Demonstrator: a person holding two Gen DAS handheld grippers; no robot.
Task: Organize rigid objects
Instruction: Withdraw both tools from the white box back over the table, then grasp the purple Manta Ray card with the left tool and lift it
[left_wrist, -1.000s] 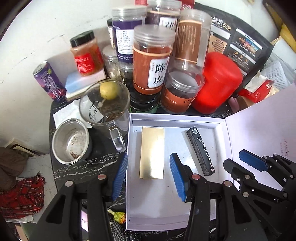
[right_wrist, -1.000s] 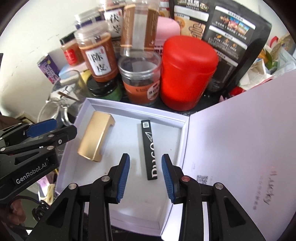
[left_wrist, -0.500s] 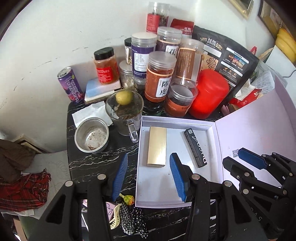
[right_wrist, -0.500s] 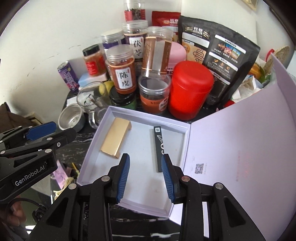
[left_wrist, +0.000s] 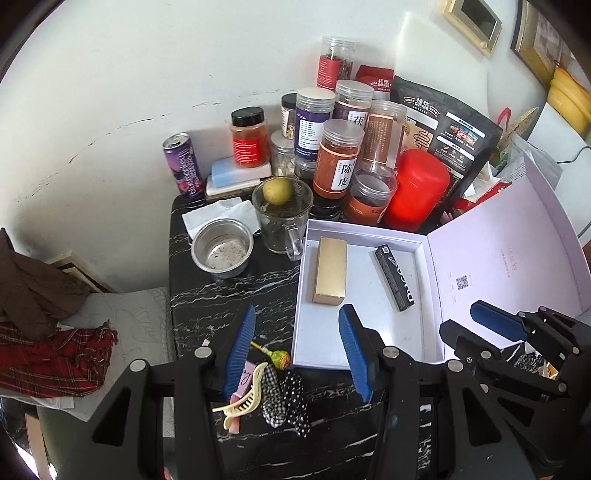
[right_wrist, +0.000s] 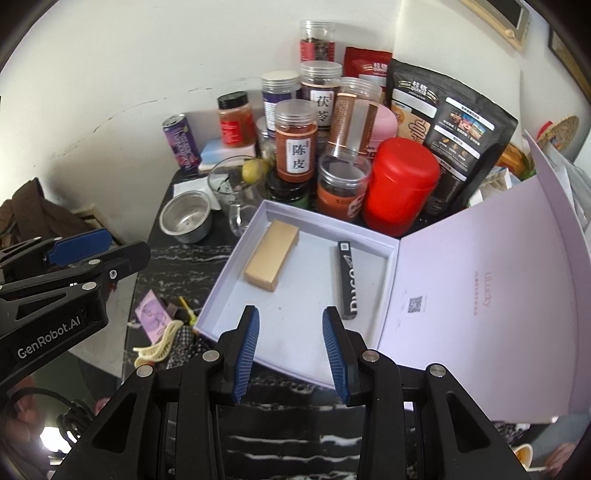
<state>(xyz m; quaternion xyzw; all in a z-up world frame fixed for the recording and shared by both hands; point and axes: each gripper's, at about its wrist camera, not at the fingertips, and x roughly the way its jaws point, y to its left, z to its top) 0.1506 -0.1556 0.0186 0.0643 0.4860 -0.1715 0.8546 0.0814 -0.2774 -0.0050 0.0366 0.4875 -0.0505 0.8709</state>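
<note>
An open pale lilac gift box (left_wrist: 369, 343) (right_wrist: 295, 332) lies on the black marble table, its lid (left_wrist: 509, 258) (right_wrist: 480, 288) standing open to the right. Inside lie a gold rectangular box (left_wrist: 330, 270) (right_wrist: 272, 255) on the left and a slim black box (left_wrist: 394, 277) (right_wrist: 347, 279) on the right. My left gripper (left_wrist: 297, 350) is open and empty above the box's near left corner. My right gripper (right_wrist: 290, 350) is open and empty above the box's near edge. Each gripper shows in the other's view, the right one (left_wrist: 495, 332) and the left one (right_wrist: 74, 254).
Jars, a red canister (left_wrist: 415, 190), a black pouch (left_wrist: 447, 129) and a purple can (left_wrist: 183, 165) crowd the back. A glass mug with a lemon (left_wrist: 282, 212) and a steel bowl (left_wrist: 223, 247) stand left of the box. A hair claw (left_wrist: 243, 402), lollipop and checked cloth lie at the table's front.
Both grippers have pulled back and up from the box, so more of the table and wall shows. Both stay open and empty; the two boxes have not moved.
</note>
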